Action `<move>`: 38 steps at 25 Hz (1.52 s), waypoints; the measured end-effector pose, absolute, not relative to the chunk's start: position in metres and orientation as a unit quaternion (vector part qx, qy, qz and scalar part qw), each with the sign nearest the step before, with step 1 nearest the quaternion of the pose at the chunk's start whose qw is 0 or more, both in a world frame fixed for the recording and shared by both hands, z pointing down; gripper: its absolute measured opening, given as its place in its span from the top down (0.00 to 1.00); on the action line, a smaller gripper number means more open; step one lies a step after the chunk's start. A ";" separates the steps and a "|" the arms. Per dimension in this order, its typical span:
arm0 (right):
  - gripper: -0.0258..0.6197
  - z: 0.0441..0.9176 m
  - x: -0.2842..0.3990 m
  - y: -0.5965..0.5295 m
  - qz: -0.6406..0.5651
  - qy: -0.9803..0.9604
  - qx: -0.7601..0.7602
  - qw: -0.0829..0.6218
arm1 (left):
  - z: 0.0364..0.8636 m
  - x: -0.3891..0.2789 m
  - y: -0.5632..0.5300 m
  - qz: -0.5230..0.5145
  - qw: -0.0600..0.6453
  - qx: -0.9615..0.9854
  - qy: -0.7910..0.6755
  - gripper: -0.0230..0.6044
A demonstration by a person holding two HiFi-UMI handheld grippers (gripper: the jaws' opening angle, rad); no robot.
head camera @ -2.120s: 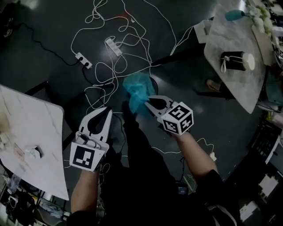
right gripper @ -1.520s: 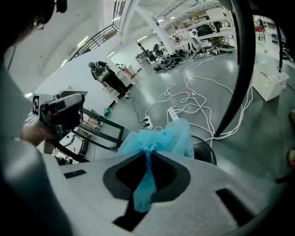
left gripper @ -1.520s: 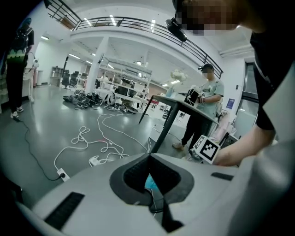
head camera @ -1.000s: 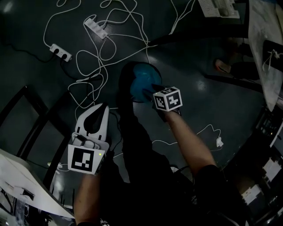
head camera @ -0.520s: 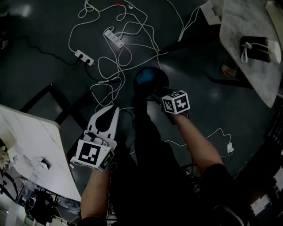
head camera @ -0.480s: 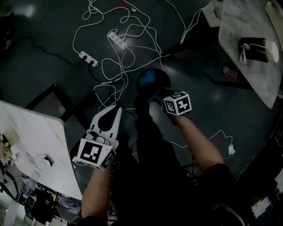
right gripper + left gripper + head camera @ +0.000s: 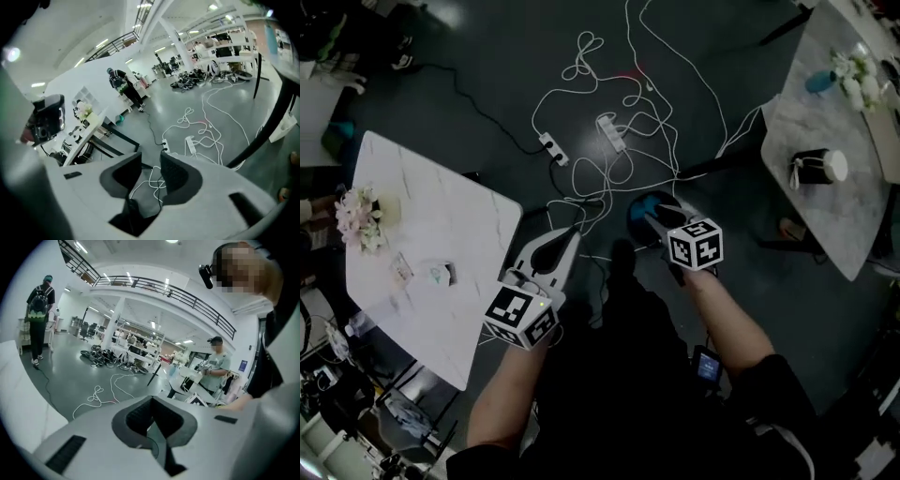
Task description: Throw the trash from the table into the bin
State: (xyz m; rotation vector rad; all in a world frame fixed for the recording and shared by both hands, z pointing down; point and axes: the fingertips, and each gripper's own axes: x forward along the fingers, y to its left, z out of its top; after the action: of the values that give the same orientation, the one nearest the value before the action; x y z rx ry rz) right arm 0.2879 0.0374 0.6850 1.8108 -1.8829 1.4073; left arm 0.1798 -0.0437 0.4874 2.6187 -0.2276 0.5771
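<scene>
We see the table (image 7: 459, 234) at left, scraps (image 7: 441, 274) lying on it. The bin (image 7: 635, 221) stands on the floor, blue trash (image 7: 657, 203) inside. Our left gripper (image 7: 570, 240) is pinched together, empty. Our right gripper (image 7: 150, 161), by the bin, has just been closing, its jaws apart around nothing.

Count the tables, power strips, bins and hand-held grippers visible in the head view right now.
Tables: 2
Power strips: 2
Bin: 1
Hand-held grippers: 2
Total: 7
</scene>
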 end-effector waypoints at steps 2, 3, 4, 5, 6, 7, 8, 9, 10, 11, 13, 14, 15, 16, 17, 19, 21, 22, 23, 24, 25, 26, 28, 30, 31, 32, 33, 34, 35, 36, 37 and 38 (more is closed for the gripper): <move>0.81 0.650 0.275 0.021 0.444 -0.648 0.613 0.086 | 0.461 0.160 -0.052 0.195 0.214 0.953 -0.092 0.94; 0.84 0.632 0.267 0.014 0.433 -0.655 0.614 0.085 | 0.447 0.150 -0.056 0.187 0.207 0.955 -0.099 0.94; 0.86 0.616 0.259 0.008 0.425 -0.661 0.612 0.083 | 0.433 0.139 -0.060 0.180 0.200 0.957 -0.106 0.94; 0.86 0.600 0.249 0.001 0.418 -0.668 0.610 0.082 | 0.421 0.127 -0.064 0.173 0.194 0.959 -0.114 0.94; 0.87 0.585 0.239 -0.005 0.412 -0.675 0.607 0.081 | 0.409 0.115 -0.068 0.167 0.191 0.960 -0.121 0.94; 0.87 0.571 0.228 -0.012 0.405 -0.682 0.604 0.080 | 0.399 0.103 -0.072 0.161 0.188 0.960 -0.128 0.94; 0.87 0.558 0.217 -0.019 0.398 -0.688 0.602 0.080 | 0.390 0.091 -0.075 0.156 0.185 0.961 -0.135 0.94; 0.87 0.546 0.206 -0.026 0.391 -0.695 0.599 0.080 | 0.381 0.079 -0.078 0.151 0.181 0.961 -0.142 0.94; 0.88 0.535 0.195 -0.033 0.384 -0.701 0.595 0.082 | 0.373 0.066 -0.081 0.147 0.175 0.962 -0.148 0.94; 0.88 0.525 0.183 -0.039 0.378 -0.708 0.591 0.084 | 0.366 0.054 -0.082 0.144 0.170 0.963 -0.154 0.94; 0.88 0.507 0.159 -0.048 0.368 -0.720 0.581 0.090 | 0.353 0.028 -0.083 0.139 0.164 0.962 -0.166 0.94; 0.88 0.498 0.147 -0.051 0.363 -0.727 0.576 0.093 | 0.347 0.014 -0.082 0.138 0.163 0.962 -0.172 0.94; 0.88 0.489 0.135 -0.054 0.358 -0.733 0.571 0.095 | 0.341 -0.001 -0.081 0.136 0.162 0.961 -0.177 0.94; 0.89 0.480 0.122 -0.058 0.353 -0.739 0.566 0.097 | 0.334 -0.016 -0.081 0.132 0.160 0.961 -0.183 0.94; 0.89 0.470 0.110 -0.062 0.347 -0.745 0.561 0.099 | 0.328 -0.031 -0.082 0.128 0.157 0.961 -0.191 0.94; 0.89 0.452 0.085 -0.069 0.334 -0.758 0.551 0.103 | 0.316 -0.061 -0.084 0.116 0.153 0.959 -0.209 0.94; 0.90 0.434 0.057 -0.077 0.320 -0.772 0.539 0.104 | 0.308 -0.090 -0.088 0.104 0.152 0.956 -0.228 0.94; 0.90 0.424 0.043 -0.082 0.312 -0.780 0.532 0.104 | 0.305 -0.105 -0.089 0.097 0.151 0.955 -0.238 0.94; 0.90 0.414 0.028 -0.086 0.303 -0.789 0.525 0.103 | 0.302 -0.119 -0.090 0.091 0.149 0.953 -0.247 0.94; 0.91 0.403 0.012 -0.089 0.294 -0.798 0.516 0.102 | 0.299 -0.134 -0.091 0.086 0.147 0.952 -0.256 0.94; 0.91 0.393 -0.005 -0.092 0.285 -0.808 0.506 0.100 | 0.296 -0.149 -0.091 0.082 0.145 0.950 -0.264 0.94; 0.91 0.383 -0.023 -0.093 0.276 -0.818 0.495 0.100 | 0.293 -0.165 -0.091 0.077 0.143 0.948 -0.273 0.94; 0.91 0.364 -0.061 -0.094 0.255 -0.840 0.468 0.101 | 0.288 -0.195 -0.090 0.068 0.142 0.945 -0.288 0.94; 0.91 0.348 -0.099 -0.094 0.233 -0.860 0.442 0.101 | 0.283 -0.224 -0.087 0.057 0.143 0.942 -0.298 0.94; 0.92 0.339 -0.118 -0.094 0.225 -0.870 0.428 0.097 | 0.281 -0.238 -0.085 0.051 0.143 0.941 -0.301 0.94; 0.92 0.331 -0.135 -0.095 0.217 -0.879 0.415 0.090 | 0.279 -0.251 -0.084 0.047 0.142 0.941 -0.303 0.94; 0.92 0.323 -0.152 -0.096 0.210 -0.887 0.404 0.083 | 0.276 -0.263 -0.083 0.045 0.140 0.941 -0.304 0.94; 0.92 0.316 -0.168 -0.097 0.203 -0.893 0.394 0.075 | 0.273 -0.275 -0.082 0.043 0.136 0.941 -0.306 0.94; 0.92 0.309 -0.183 -0.097 0.197 -0.898 0.386 0.069 | 0.271 -0.287 -0.081 0.043 0.130 0.942 -0.307 0.94; 0.92 0.304 -0.197 -0.097 0.191 -0.903 0.379 0.065 | 0.267 -0.299 -0.081 0.045 0.123 0.941 -0.311 0.94; 0.92 0.299 -0.209 -0.097 0.185 -0.908 0.372 0.061 | 0.264 -0.310 -0.082 0.045 0.116 0.940 -0.316 0.94; 0.92 0.295 -0.219 -0.098 0.179 -0.912 0.365 0.058 | 0.260 -0.319 -0.084 0.044 0.111 0.939 -0.323 0.94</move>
State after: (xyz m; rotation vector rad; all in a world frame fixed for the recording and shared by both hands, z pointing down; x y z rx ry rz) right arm -0.2187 -0.0977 0.2949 1.1057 -2.7627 0.5432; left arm -0.3190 -0.0842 0.2599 2.7574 -0.9484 0.1301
